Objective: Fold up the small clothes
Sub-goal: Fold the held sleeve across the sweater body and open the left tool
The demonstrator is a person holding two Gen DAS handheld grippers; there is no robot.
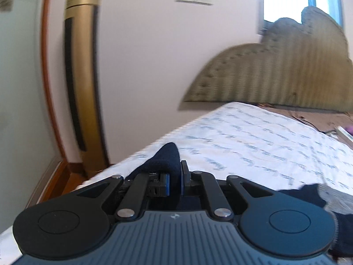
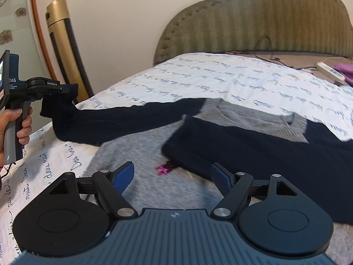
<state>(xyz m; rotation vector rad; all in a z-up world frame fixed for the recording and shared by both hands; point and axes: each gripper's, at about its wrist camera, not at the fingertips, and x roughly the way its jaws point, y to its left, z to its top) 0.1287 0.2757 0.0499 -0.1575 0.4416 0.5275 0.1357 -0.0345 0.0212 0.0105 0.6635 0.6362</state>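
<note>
Sleeve point(image 2: 114, 119) of the grey-and-navy sweater point(image 2: 220, 145) runs from your left gripper point(image 2: 66, 88), lifted off the bed's point(image 2: 220, 77) left edge, across to the garment's body, which lies flat on the script-printed sheet near the bed's front edge. Your left gripper is clenched on the navy cuff point(image 1: 163, 161). Your right gripper point(image 2: 172, 174) hovers over the grey chest, jaws spread wide and gripping nothing, with the other navy sleeve point(image 2: 253, 154) folded across the body beyond its right finger.
</note>
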